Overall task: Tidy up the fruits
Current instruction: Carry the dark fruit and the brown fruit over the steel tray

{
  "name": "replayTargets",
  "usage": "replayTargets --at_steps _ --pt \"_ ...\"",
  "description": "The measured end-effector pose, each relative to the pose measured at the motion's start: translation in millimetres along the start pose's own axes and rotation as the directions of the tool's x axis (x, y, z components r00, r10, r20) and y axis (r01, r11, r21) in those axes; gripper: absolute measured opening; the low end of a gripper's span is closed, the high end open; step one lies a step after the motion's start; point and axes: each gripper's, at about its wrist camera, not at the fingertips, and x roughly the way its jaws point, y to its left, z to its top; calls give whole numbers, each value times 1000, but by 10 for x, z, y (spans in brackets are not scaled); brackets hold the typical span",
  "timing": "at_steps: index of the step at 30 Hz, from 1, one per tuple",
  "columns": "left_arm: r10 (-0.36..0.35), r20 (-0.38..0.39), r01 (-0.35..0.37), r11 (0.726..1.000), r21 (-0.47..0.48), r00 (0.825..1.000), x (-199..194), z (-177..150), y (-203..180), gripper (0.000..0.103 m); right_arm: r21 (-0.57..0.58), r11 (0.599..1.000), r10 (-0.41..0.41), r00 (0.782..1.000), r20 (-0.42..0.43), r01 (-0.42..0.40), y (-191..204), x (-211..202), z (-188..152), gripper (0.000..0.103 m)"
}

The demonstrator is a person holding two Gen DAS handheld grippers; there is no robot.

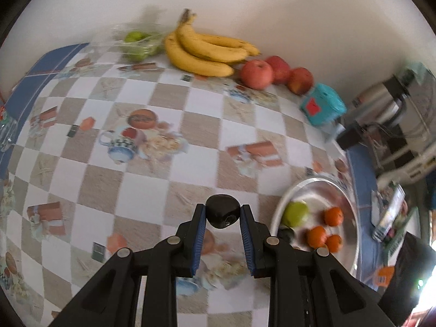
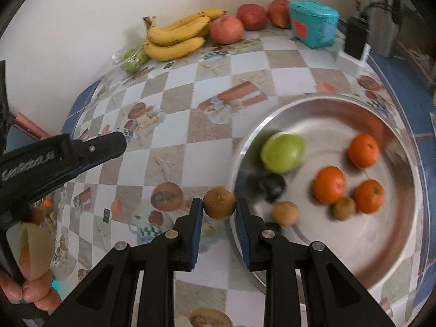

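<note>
From the left wrist, the left tongs [image 1: 223, 214] pinch a small round black fruit [image 1: 222, 210] above the table [image 1: 190, 125]; held only at the tips, it could slip and roll.

From the right wrist, the right tongs [image 2: 219, 207] pinch a fuzzy brown kiwi [image 2: 219, 203] beside the round shiny metal bowl [image 2: 392, 245], which holds a green fruit, oranges, kiwis and a dark fruit.

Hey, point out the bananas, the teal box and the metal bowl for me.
bananas [image 1: 201, 51]: left wrist view, middle of the bunch.
teal box [image 2: 313, 24]: right wrist view, front face.
metal bowl [image 2: 381, 245]: right wrist view, bare inner wall.
</note>
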Motion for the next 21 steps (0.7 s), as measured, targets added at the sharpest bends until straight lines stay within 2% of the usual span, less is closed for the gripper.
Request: replayTargets --at_steps 6,12,18,21 --pt "-71 -58 76 992 96 996 48 -251 -421 27 66 997 -33 999 20 31 -300 -196 -133 26" --pt "-99 -123 118 979 166 988 201 -453 -725 27 127 990 -63 998 26 60 -591 -307 -272 26" --pt "-103 -196 135 978 158 975 460 -569 -800 27 158 984 -79 997 -5 79 -739 -261 -391 26" --pt "-98 -205 133 978 163 974 508 -590 -812 27 166 982 -86 996 -26 89 -776 -224 -435 26"
